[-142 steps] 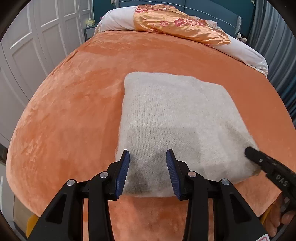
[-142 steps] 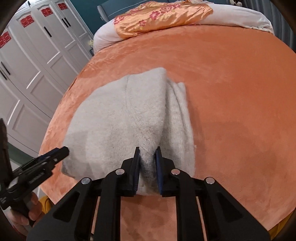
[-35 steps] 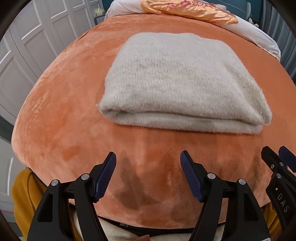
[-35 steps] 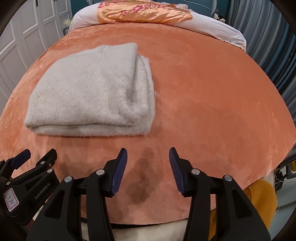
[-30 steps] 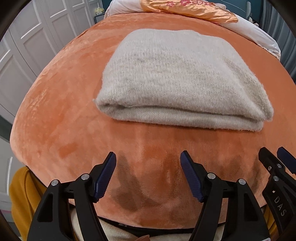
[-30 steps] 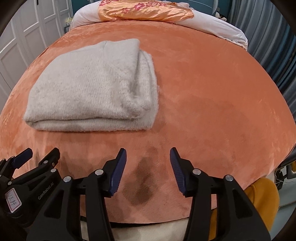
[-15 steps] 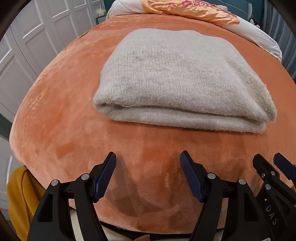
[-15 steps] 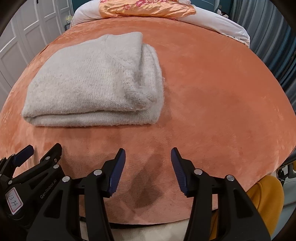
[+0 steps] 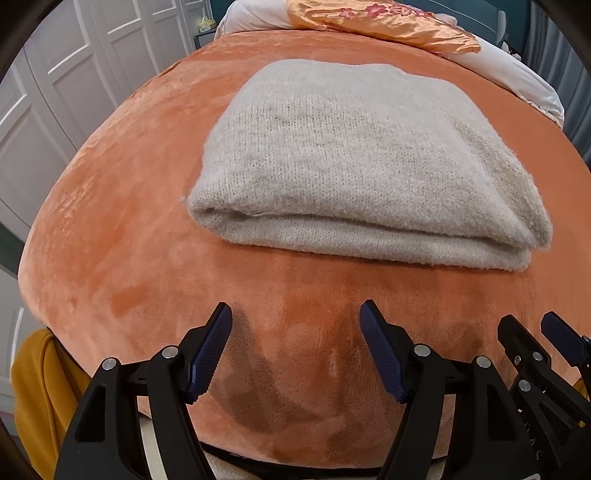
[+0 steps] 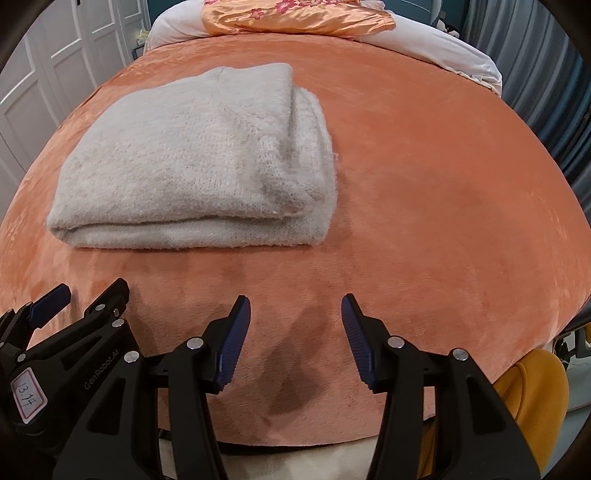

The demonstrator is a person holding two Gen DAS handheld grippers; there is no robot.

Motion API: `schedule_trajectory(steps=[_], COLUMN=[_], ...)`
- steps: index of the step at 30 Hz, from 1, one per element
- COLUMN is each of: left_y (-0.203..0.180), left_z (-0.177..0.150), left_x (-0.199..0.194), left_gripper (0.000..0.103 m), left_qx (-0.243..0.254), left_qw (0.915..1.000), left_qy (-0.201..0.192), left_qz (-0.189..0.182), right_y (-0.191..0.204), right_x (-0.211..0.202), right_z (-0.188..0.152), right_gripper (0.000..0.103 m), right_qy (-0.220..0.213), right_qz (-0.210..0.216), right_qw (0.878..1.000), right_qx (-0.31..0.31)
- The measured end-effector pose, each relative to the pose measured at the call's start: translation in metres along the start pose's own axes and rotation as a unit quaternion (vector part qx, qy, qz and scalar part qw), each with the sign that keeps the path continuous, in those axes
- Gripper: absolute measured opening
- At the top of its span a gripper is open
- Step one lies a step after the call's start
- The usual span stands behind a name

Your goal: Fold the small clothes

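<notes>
White panelled wardrobe doors (image 9: 74,85) at far left. Left gripper (image 9: 295,314) hangs over the near edge of the bed, fingers (image 9: 210,350) spread wide, nothing between them, not touching the cloth. Orange plush blanket (image 9: 122,236) covers the bed. Folded grey knit sweater (image 9: 354,155) lies flat on the blanket, just beyond both grippers, layered fold edge facing near; in the right wrist view it sits left of centre (image 10: 192,158) with stacked edges on its right side. Right gripper (image 10: 295,306) also over the near blanket edge, fingers (image 10: 354,332) spread, empty, clear of the sweater. Orange floral quilt (image 10: 295,14) and white bedding (image 10: 443,48) at the far end. Grey curtain (image 10: 554,96) at far right. Mustard-yellow garment (image 10: 532,384) at near right below the bed edge.
</notes>
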State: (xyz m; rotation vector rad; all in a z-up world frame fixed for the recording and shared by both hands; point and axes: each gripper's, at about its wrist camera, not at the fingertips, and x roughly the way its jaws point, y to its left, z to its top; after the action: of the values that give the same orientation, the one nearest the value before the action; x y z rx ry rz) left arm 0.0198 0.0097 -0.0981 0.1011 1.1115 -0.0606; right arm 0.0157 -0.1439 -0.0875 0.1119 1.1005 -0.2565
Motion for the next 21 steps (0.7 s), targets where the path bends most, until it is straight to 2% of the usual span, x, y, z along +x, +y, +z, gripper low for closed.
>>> schedule_trajectory(steps=[21], left_y=[-0.002], left_z=[0.000], left_x=[0.001], left_gripper=[0.070], left_qx=[-0.003], left_qw=[1.0000], left_qy=[0.005], left_qz=[0.003], right_y=[0.011], right_x=[-0.002], right_z=[-0.004], right_gripper=[0.050], right_qy=[0.000], right_qz=[0.002], right_qw=[1.000], right_qx=[-0.004])
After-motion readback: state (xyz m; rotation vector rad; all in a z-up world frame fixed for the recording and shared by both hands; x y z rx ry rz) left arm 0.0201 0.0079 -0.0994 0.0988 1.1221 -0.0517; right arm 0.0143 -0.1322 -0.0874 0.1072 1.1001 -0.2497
